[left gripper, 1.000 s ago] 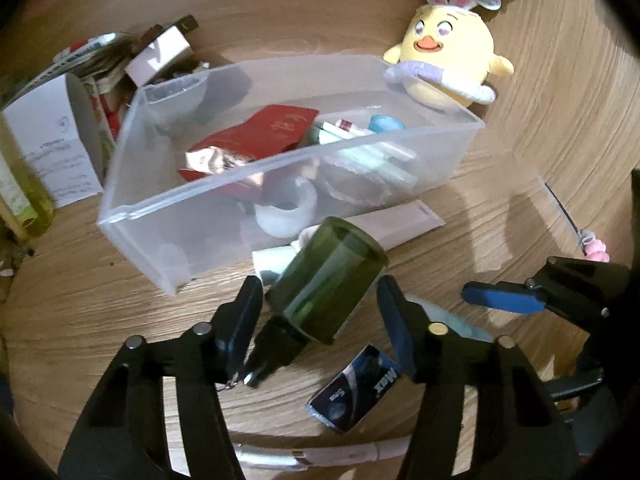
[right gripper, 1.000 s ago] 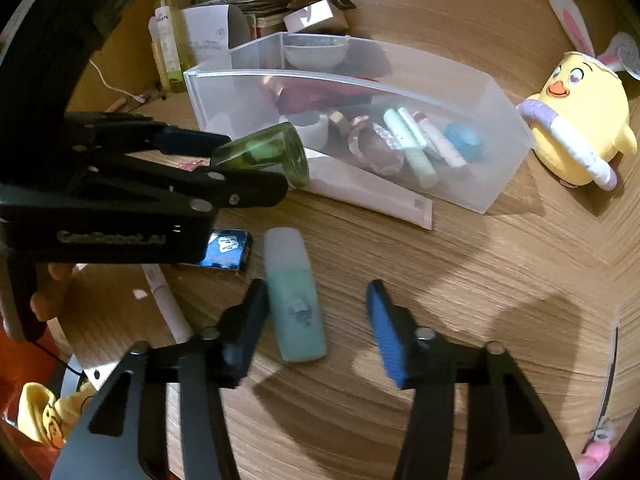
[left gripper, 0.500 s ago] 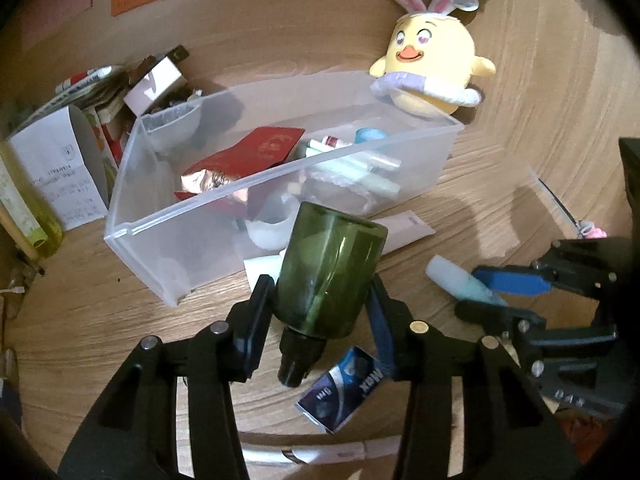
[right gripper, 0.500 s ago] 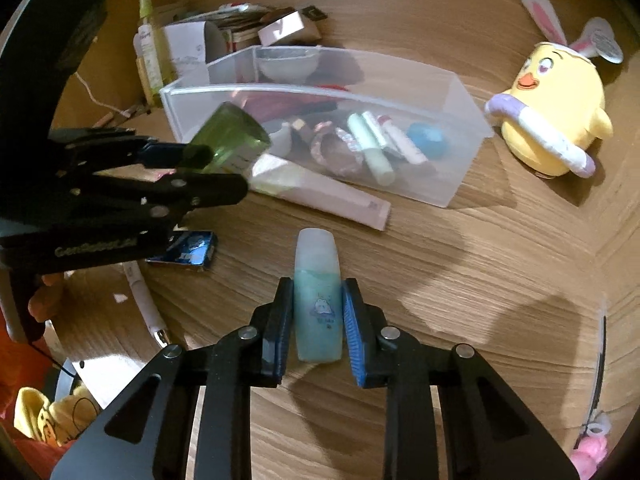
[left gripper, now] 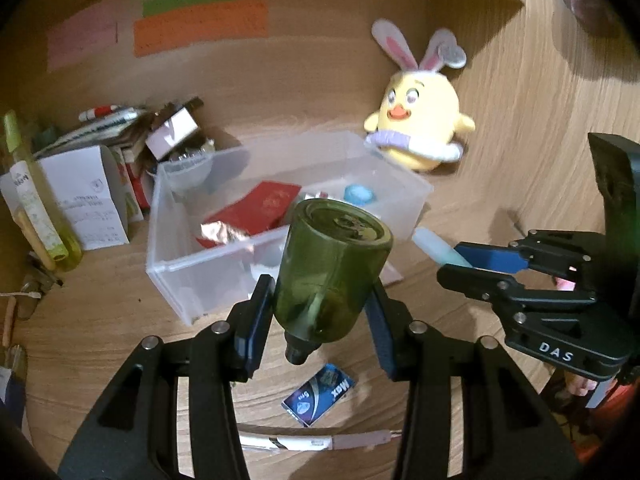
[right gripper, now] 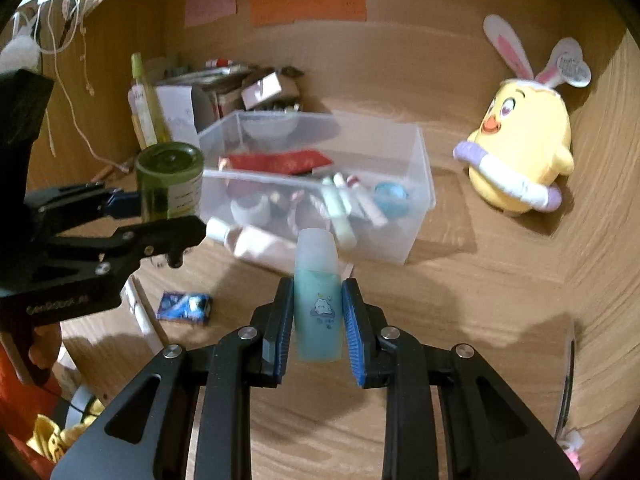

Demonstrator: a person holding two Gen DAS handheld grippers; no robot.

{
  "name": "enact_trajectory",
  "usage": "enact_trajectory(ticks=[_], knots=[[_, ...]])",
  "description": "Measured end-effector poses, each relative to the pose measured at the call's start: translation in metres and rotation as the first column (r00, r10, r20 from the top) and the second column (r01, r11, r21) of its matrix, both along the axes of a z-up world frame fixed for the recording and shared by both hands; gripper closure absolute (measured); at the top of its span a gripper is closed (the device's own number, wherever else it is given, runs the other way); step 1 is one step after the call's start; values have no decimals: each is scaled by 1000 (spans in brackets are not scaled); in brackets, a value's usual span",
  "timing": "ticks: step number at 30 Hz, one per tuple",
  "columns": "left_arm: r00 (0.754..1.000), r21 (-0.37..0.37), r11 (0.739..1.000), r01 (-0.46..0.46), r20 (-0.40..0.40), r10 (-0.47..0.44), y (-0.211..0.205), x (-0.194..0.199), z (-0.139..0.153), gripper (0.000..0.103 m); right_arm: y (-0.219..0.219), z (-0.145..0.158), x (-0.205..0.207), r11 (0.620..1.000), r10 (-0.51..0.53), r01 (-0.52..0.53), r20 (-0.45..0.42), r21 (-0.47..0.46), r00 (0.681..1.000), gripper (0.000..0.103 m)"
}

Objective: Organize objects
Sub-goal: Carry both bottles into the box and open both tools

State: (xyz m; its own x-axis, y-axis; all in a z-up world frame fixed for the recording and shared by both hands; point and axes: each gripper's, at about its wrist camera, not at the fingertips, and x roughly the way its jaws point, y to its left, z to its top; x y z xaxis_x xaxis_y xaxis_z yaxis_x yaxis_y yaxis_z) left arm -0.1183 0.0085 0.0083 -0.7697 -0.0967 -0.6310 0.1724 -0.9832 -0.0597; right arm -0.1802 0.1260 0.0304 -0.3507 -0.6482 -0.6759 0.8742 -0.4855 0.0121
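At nine o'clock in my left wrist view I see a tall yellow-green bottle [left gripper: 38, 208] standing by a folded white leaflet [left gripper: 86, 196], with a heap of boxes and tubes [left gripper: 132, 128] behind at ten. A small blue packet [left gripper: 319, 394] and a white pen [left gripper: 316, 442] lie on the wooden desk [left gripper: 100, 320] at six, under my left gripper [left gripper: 320, 320]. The yellow chick plush [left gripper: 420, 124] sits at one o'clock, just beyond the bin's far corner.

My left gripper is raised above the desk, its fingers clamped on the dark green bottle [left gripper: 332, 268], base forward, black neck pointing back at me. At three o'clock my right gripper [right gripper: 318, 320] is level beside it, fingers squeezing the pale teal bottle [right gripper: 318, 300], cap forward.

The clear plastic bin [left gripper: 180, 280] stands at twelve, straight ahead of both grippers. It holds a red booklet [left gripper: 260, 208], crumpled foil [left gripper: 222, 232], a blue round lid [right gripper: 390, 196], several slim tubes [right gripper: 340, 208] and a white tape roll [right gripper: 250, 208]. A pink flat tube [right gripper: 264, 244] lies against its near wall.
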Motion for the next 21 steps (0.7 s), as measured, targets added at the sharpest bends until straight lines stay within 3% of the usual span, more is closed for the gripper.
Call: enact_trajectory(ticks=[12, 21], knots=[[990, 39, 995, -94, -100, 98, -26, -4, 35, 58, -19, 42, -24, 994, 10, -15, -41, -104, 999, 81], [980, 27, 988, -154, -125, 156, -56, -23, 58, 58, -47, 72, -47, 991, 1, -14, -95, -136, 995, 81]])
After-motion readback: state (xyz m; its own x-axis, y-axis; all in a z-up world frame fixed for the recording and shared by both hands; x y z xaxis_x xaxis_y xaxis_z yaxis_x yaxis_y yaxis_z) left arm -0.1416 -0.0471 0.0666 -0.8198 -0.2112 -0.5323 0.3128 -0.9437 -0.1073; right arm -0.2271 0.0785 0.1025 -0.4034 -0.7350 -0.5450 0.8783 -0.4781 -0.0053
